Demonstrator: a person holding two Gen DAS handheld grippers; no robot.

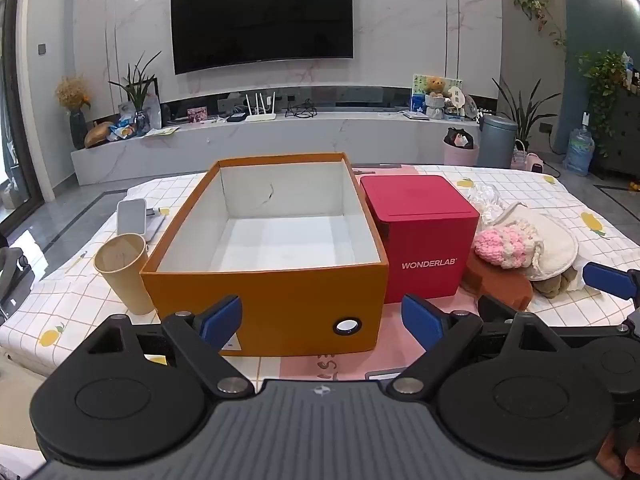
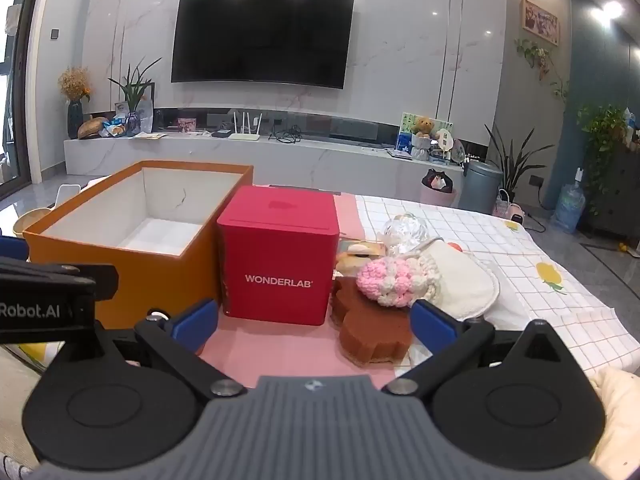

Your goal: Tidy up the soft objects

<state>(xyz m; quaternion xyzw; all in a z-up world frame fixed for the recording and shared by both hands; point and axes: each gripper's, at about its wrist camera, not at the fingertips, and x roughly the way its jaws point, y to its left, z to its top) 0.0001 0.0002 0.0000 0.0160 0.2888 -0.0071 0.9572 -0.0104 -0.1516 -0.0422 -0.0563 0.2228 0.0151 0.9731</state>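
An open orange box [image 1: 280, 304] with a white, empty inside stands on the table; it also shows in the right wrist view [image 2: 120, 276]. To its right, past a red WONDERLAB box [image 1: 424, 240] [image 2: 276, 264], lies a pile of soft things: a pink and cream knitted piece [image 1: 506, 246] [image 2: 390, 282], a cream round pad [image 1: 556, 252] [image 2: 460, 280] and a brown sponge-like shape [image 1: 500, 284] [image 2: 372, 328]. My left gripper [image 1: 322, 322] is open and empty in front of the orange box. My right gripper [image 2: 314, 326] is open and empty just before the brown shape.
A paper cup [image 1: 124, 272] and a small white device [image 1: 132, 216] stand left of the orange box. Crinkled clear plastic [image 2: 402, 230] lies behind the soft pile. The table has a checked cloth [image 2: 520, 264] with a pink mat [image 2: 280, 344] near me.
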